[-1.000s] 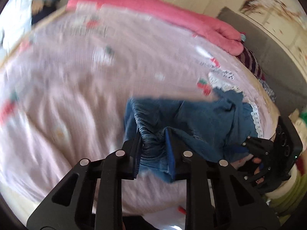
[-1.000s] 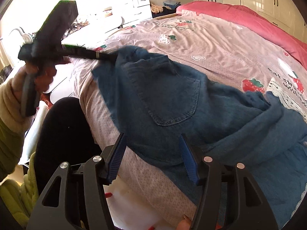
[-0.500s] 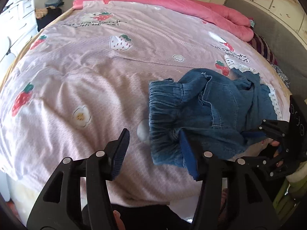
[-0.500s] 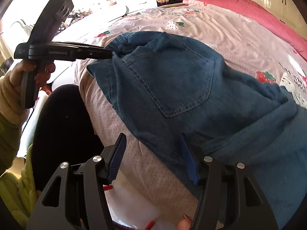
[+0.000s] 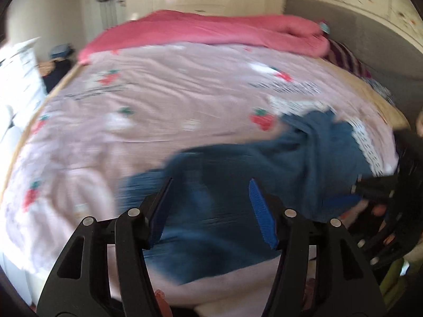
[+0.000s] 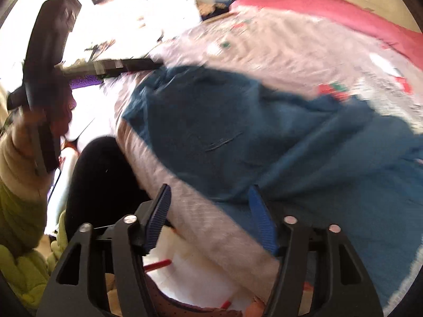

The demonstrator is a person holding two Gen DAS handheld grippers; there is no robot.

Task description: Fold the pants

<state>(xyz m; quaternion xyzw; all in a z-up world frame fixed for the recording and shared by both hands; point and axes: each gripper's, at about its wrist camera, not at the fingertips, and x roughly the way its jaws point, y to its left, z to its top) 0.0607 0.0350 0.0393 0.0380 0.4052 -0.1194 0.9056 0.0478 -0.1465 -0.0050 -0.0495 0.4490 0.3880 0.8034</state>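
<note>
Between the blue-padded fingers of the left gripper (image 5: 210, 211), which stand spread apart and grasp nothing, lies the near part of the denim pants (image 5: 264, 179). Both pads hang over the fabric; motion blur prevents telling whether they touch it. From that point the pants run to the right across the pink strawberry-print bedspread (image 5: 158, 111) toward the white lace trim (image 5: 367, 145) at the bedspread's right edge. The right gripper (image 5: 370, 187) appears at the far right of the left wrist view, at the edge of the pants.

In the right wrist view, the right gripper (image 6: 208, 216) is likewise released, its fingers wide apart. The left pad hangs over the edge of the bedspread (image 6: 264, 42); the right pad lies over the lower hem of the pants (image 6: 264, 137). A back pocket seam (image 6: 224, 142) faces upward on the garment. The left gripper (image 6: 127, 64) reaches in from the left, its tip at the upper-left corner of the pants; contact cannot be confirmed because of blur. The person's left hand (image 6: 39, 121) grips its handle, with a green sleeve (image 6: 18, 211) below.

Beyond the pants, a pink blanket (image 5: 211, 30) lies bunched along the far side of the bed, and a gray headboard (image 5: 357, 34) stands at the right.
</note>
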